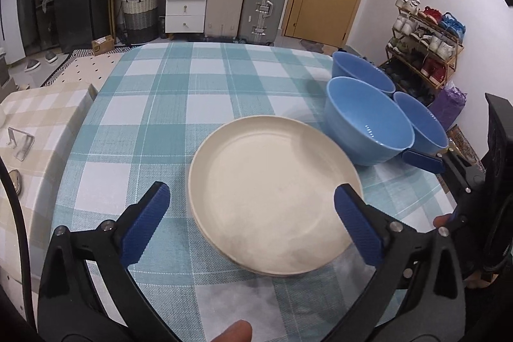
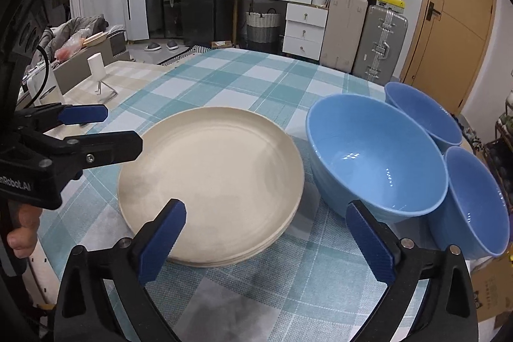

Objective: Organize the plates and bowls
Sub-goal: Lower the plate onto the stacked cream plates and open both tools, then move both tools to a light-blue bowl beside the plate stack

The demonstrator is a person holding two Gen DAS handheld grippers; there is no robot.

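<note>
We see the cream plates (image 2: 211,181) stacked on the checked tablecloth (image 2: 224,76); edge lines at the stack's near side suggest about three plates, though we cannot count them with certainty. Three blue bowls (image 2: 378,159) stand unstacked just to the right of the stack, the nearest almost touching it, the other two behind and beside that one. Our left gripper (image 1: 250,223) hangs with jaws spread wide above the stack, holding nothing. Our right gripper (image 2: 266,239) is likewise released and empty, between the stack's near rim and the large bowl. We judge the main risk to be a finger clipping a bowl rim on approach: the bowls crowd one another, so a nudge to one could shove its neighbours toward the table edge.
</note>
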